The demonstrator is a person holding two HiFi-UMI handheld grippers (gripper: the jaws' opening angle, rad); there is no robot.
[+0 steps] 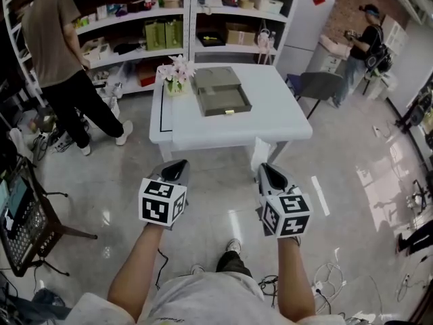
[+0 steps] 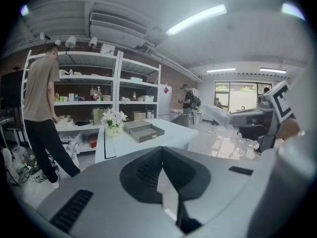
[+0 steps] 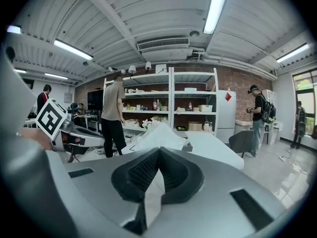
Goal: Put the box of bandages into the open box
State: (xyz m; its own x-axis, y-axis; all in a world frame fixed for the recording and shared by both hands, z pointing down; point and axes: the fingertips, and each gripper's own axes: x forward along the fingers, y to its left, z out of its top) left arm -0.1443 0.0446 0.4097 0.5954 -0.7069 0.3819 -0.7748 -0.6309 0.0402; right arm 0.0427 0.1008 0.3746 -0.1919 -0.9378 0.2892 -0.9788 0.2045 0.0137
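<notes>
White table (image 1: 284, 131) carries the open box (image 1: 222, 93), barely seen in the right gripper view. Before the table, left gripper (image 1: 177, 166) and right gripper (image 1: 267, 171) are closed, empty.

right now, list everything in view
table: 1, white, centre
open box: 1, grey-green, on table
flowers: 1 bunch, pink, left of box
shelving: 1, white, back wall
fridge: 1, white, right of shelving
chair: 1, grey, right of table
person at shelving: 1, brown top, left
person with backpack: 1, dark clothes, far right
mesh rack: 1, black, floor left
left hand-held gripper: 1, grey, shut, empty
right hand-held gripper: 1, grey, shut, empty
</notes>
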